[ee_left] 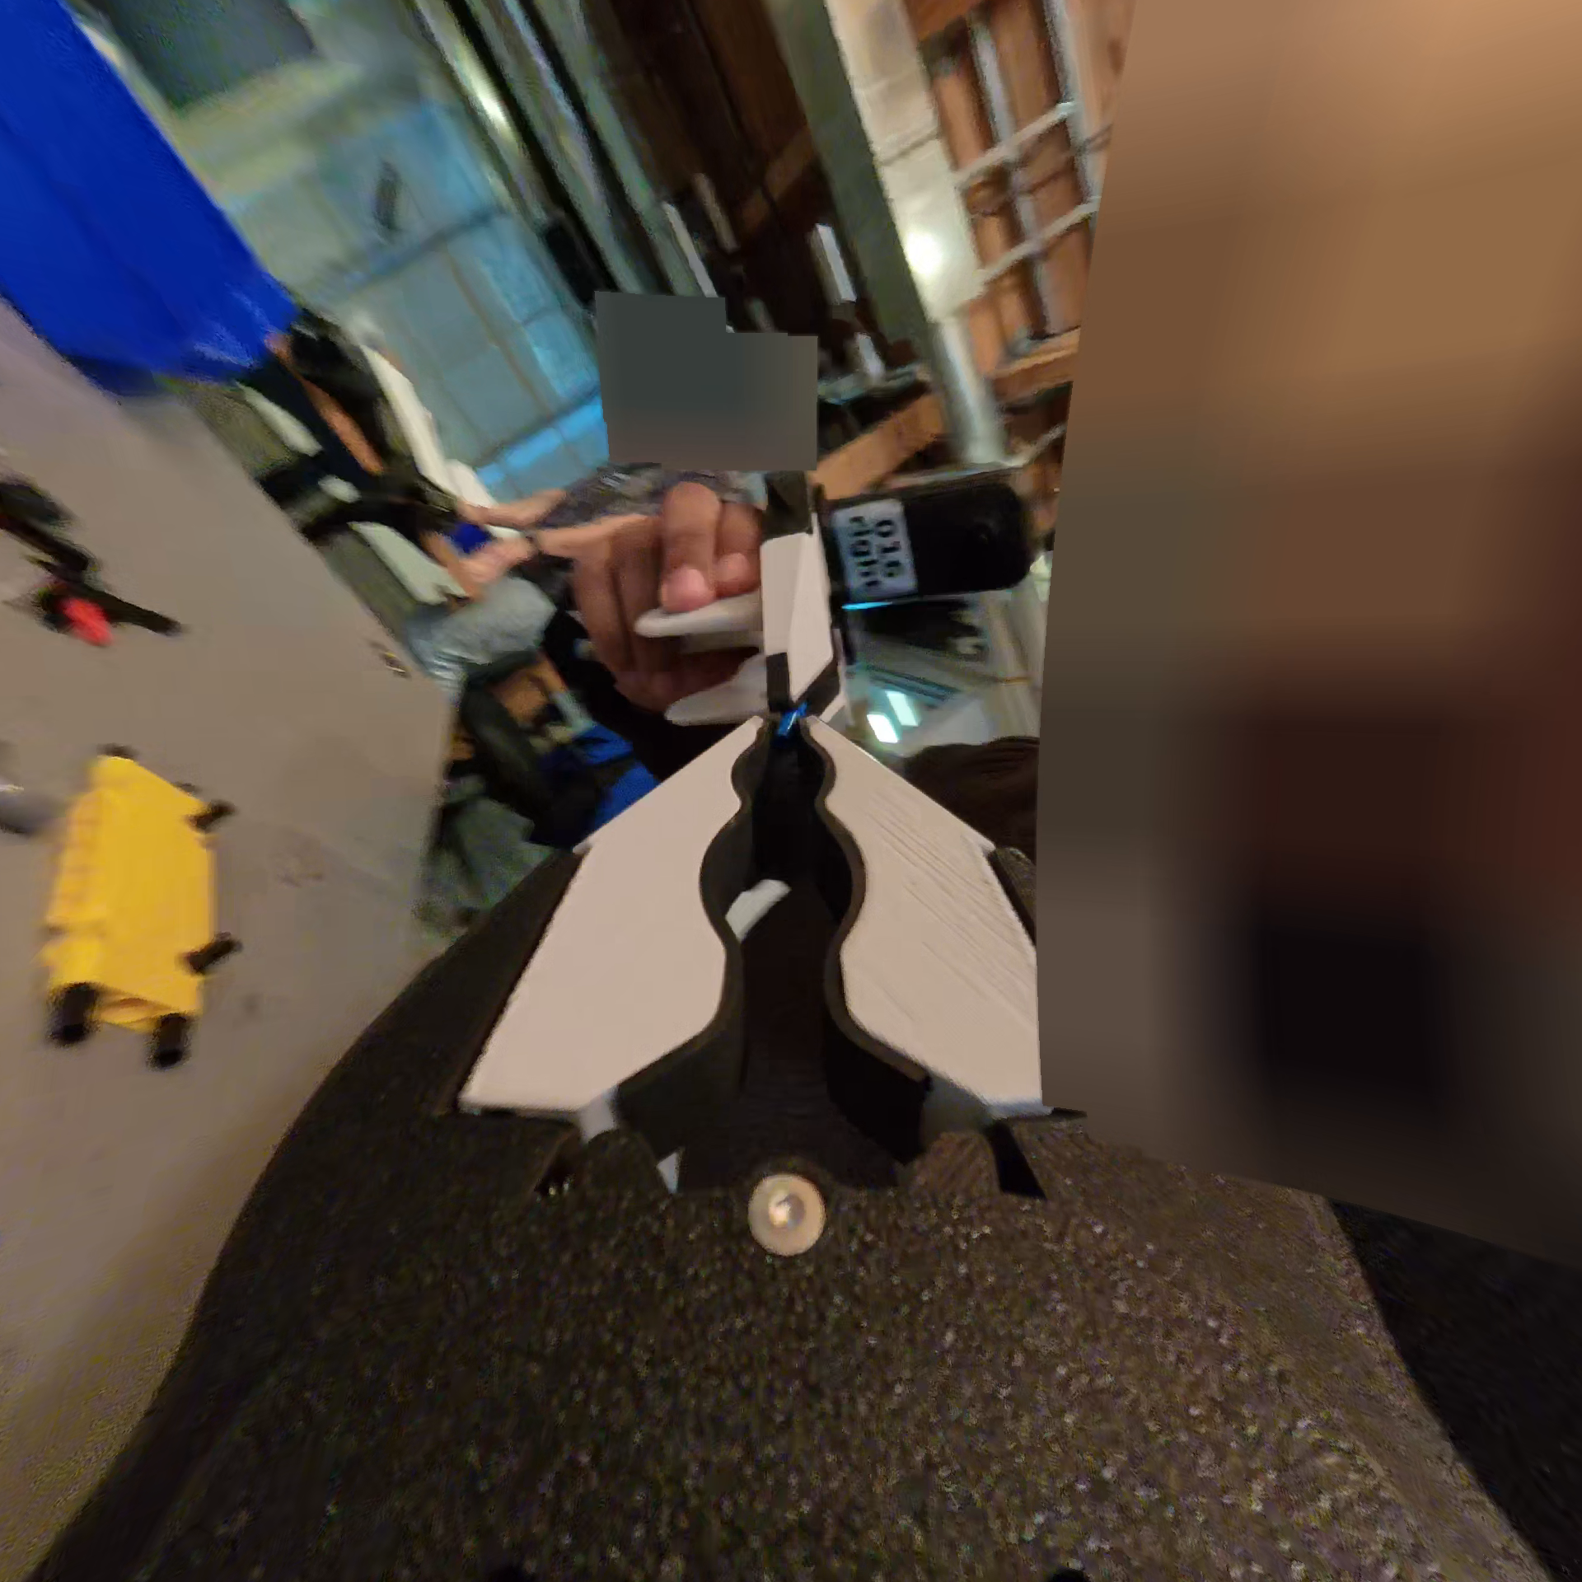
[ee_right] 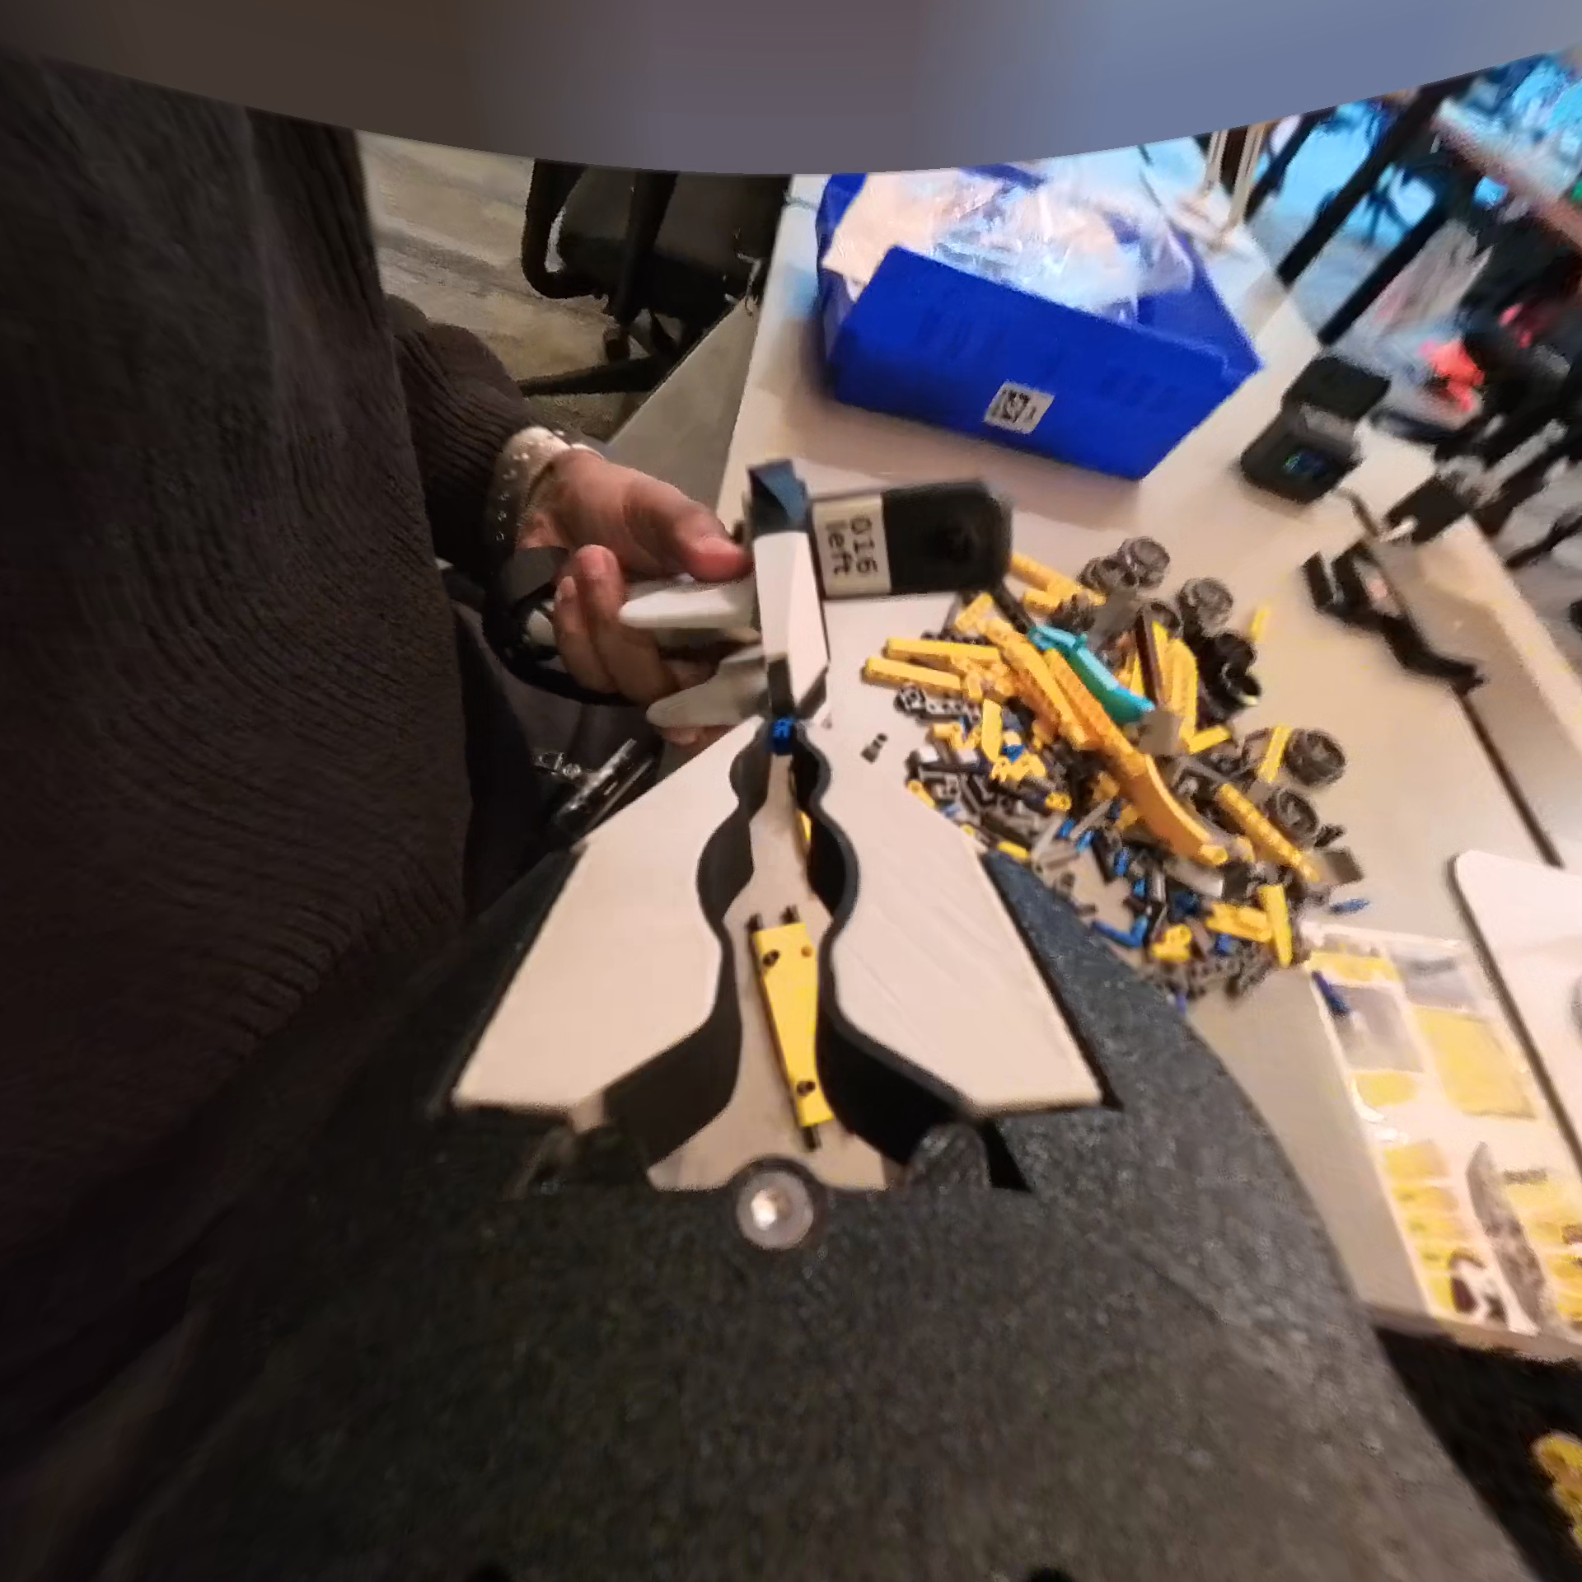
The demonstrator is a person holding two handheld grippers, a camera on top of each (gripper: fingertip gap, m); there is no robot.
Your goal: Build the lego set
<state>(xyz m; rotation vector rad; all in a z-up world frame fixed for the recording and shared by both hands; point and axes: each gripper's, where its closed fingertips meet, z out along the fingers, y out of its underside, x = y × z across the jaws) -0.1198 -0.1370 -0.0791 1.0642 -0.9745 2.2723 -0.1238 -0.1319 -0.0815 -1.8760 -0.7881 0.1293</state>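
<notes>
- your left tool (ee_left: 786,728) and right tool (ee_right: 781,734) meet tip to tip, both pinching one small blue piece (ee_right: 781,736).
- brick pile (ee_right: 1113,770) lies on the surface (ee_right: 1284,616) nearby.

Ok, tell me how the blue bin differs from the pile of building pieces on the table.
The blue bin is one solid box holding clear plastic bags; the pile of building pieces is loose, mostly yellow and black, spread on the table. The bin sits farther back; the pile lies beside the right gripper, which pinches a small blue piece. Both rest on the table.
</notes>
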